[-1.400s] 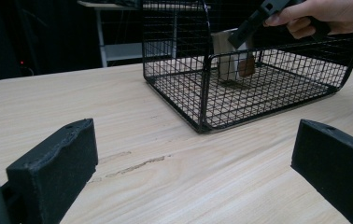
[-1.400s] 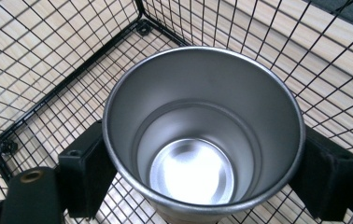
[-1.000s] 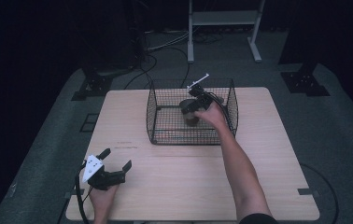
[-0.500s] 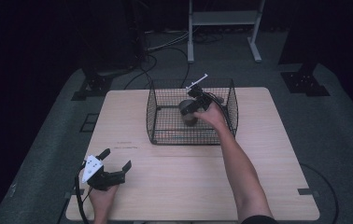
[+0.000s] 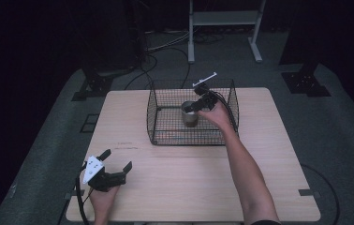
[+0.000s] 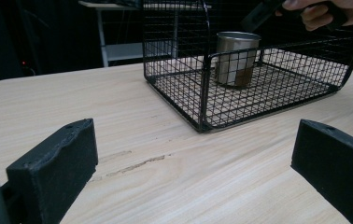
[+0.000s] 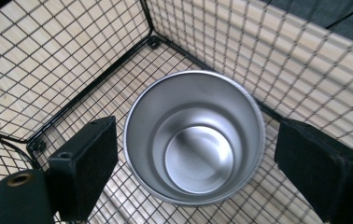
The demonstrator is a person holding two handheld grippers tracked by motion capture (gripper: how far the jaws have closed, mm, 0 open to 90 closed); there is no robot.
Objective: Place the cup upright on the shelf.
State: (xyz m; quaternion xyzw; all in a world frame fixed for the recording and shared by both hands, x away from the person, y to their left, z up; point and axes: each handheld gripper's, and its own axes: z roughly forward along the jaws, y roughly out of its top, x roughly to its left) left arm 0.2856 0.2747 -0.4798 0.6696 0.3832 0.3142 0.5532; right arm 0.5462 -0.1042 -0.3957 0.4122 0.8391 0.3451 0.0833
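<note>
Item: plain cylindrical stainless-steel cup (image 7: 194,138), open mouth upward, nothing visible inside.
Location: upright on the mesh floor of the black wire basket (image 5: 165,112), toward its far right part; the left gripper view shows the cup (image 6: 236,58) behind the basket's near wall (image 6: 179,74).
Support: pale wooden bench (image 5: 189,183), with the basket on its far half.
Right gripper (image 7: 195,163): held over the basket from above, reaching down around the cup. Its black fingers (image 7: 83,163) stand wide apart, one on each side of the rim, the left-hand one close to the wall, the other with a clear gap. Nothing is gripped.
Right gripper, high view (image 5: 198,104): at the cup's top, with the person's hand (image 5: 218,114) behind it over the basket's right side.
Left gripper (image 5: 104,174): rests low at the near left corner of the bench, well apart from the basket; its fingers (image 6: 55,163) are spread wide and hold nothing.
Step in hand: judged to be the moment around a grasp of the cup, the fingers bracketing it without contact; whether pick-up or release cannot be told.
Next move calls for: if lifting, centring the fingers on the cup and closing evenly on its smooth wall, then rising straight to clear the mesh sides.
Risk: an off-centre closing may tip or slide the cup.
</note>
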